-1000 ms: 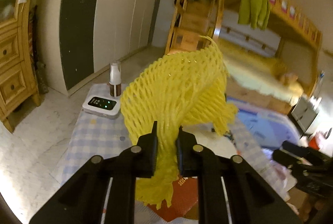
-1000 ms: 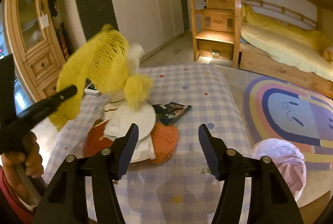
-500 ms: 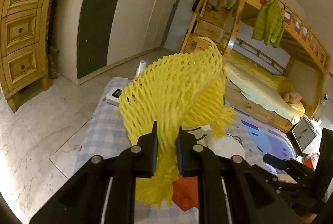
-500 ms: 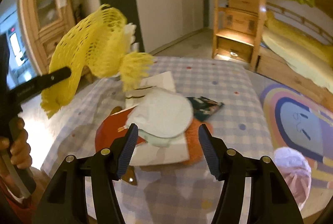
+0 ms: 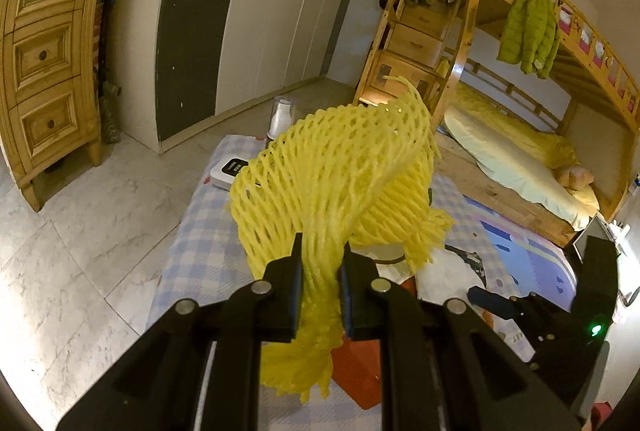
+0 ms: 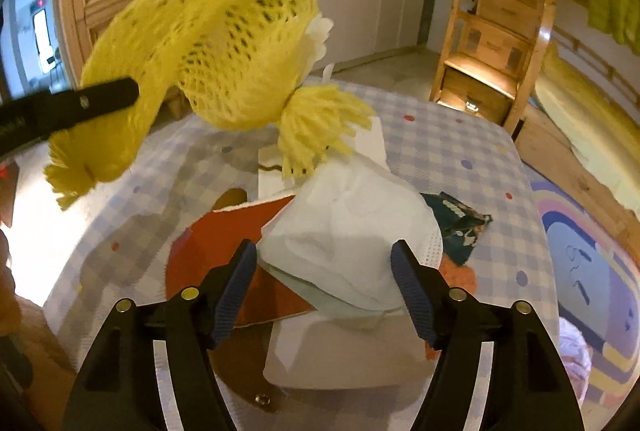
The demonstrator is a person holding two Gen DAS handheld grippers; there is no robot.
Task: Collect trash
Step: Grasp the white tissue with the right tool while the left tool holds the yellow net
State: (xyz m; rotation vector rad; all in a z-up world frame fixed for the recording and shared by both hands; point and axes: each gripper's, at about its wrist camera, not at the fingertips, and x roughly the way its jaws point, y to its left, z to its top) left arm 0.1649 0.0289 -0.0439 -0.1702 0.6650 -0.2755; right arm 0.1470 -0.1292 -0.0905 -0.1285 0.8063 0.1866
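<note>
A: What's different from a second ago?
B: The right gripper [image 6: 324, 287] has come forward and down over the trash pile; the crumpled white tissue [image 6: 348, 235] now looks much larger and lies between its fingers [image 6: 236, 287].
A: And the jaws?
B: They have just been opening wider, tissue between them, not pressed.
A: The left view?
B: It swung, showing more floor [image 5: 100, 215].

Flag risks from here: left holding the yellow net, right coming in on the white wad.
1. The yellow foam net hangs over the pile; its fringe could snag the right gripper.
2. Its jaws, just widened, straddle the white tissue wad, possibly pinching the red card underneath.
3. The left gripper clamps only a narrow bunch; it may slip.
</note>
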